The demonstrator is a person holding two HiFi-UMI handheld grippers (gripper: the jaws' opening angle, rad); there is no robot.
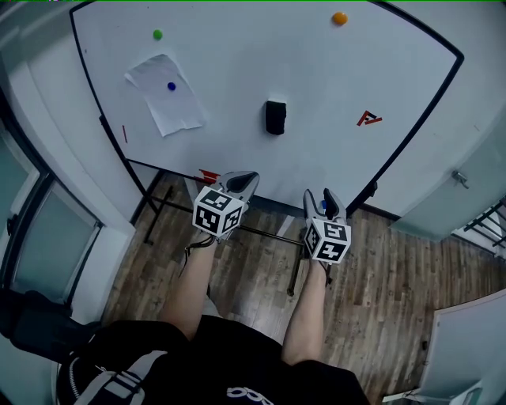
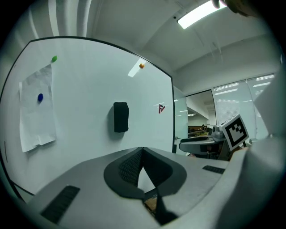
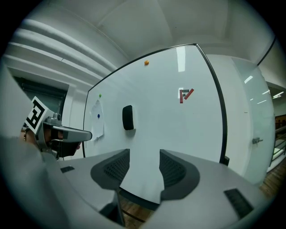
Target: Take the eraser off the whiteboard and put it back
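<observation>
Eraser (image 1: pixel 274 117) – black rounded block, upright, stuck mid-whiteboard (image 1: pixel 316 71). To its left, paper sheet (image 1: pixel 166 103) under blue magnet (image 1: pixel 171 86). Green magnet (image 1: pixel 157 35) and orange magnet (image 1: pixel 339 17) near top edge. Red angular mark (image 1: pixel 368 119) to eraser's right – no word readable. Left gripper (image 2: pixel 142 154) jaws together, empty. Right gripper (image 3: pixel 144 167) jaws apart, empty. Both short of board.

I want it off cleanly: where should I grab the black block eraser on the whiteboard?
Grip the black block eraser across its two long side edges, coming straight at the black-framed whiteboard: it hangs upright, taller than wide, standing proud.
</observation>
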